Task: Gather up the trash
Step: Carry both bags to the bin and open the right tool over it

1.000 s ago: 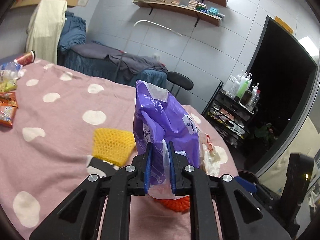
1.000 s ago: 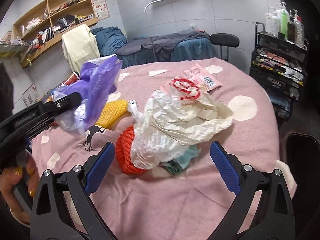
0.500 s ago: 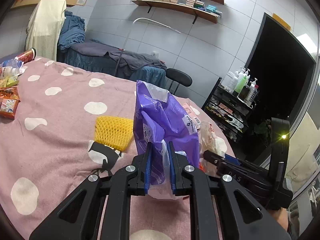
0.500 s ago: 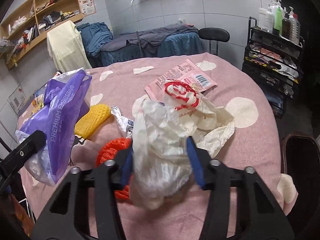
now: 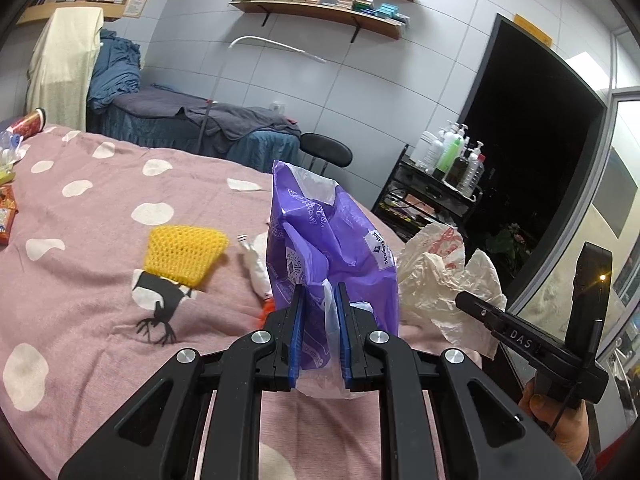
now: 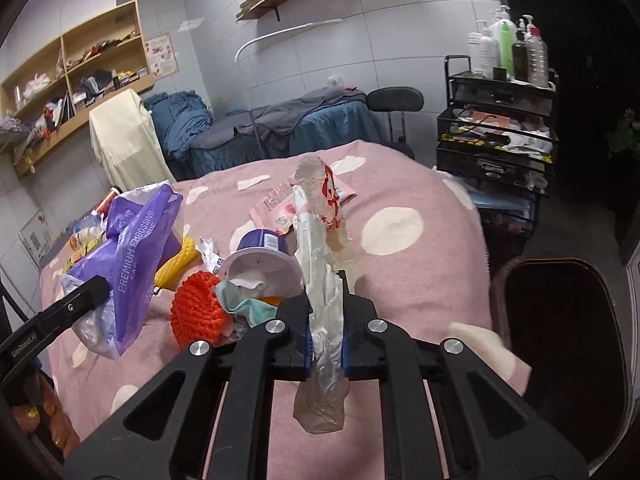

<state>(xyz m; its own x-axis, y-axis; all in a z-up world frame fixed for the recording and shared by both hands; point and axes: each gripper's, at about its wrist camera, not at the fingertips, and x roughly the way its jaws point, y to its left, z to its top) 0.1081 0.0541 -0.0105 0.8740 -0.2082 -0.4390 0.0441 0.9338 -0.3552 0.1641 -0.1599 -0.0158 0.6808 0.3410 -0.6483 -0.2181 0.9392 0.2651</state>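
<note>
The purple bag point(image 5: 332, 248) is pinched in the left hand-held gripper point(image 5: 319, 336). The right hand-held gripper point(image 6: 326, 340), its jaws just closed, is clamped on the crumpled white bag point(image 6: 320, 280). The thin film could slip or tear if tugged; the cup point(image 6: 262, 260) just left of it might be dragged along.

Purple plastic bag point(image 5: 332, 240): crumpled, printed with white lettering, held upright above the pink spotted cover. White plastic bag point(image 6: 324, 280): thin, red-printed, bunched into a tall vertical strip. On the cover between them: orange foam net point(image 6: 198, 312), yellow foam net point(image 5: 184, 254), tipped purple-and-white cup point(image 6: 260, 262).
</note>
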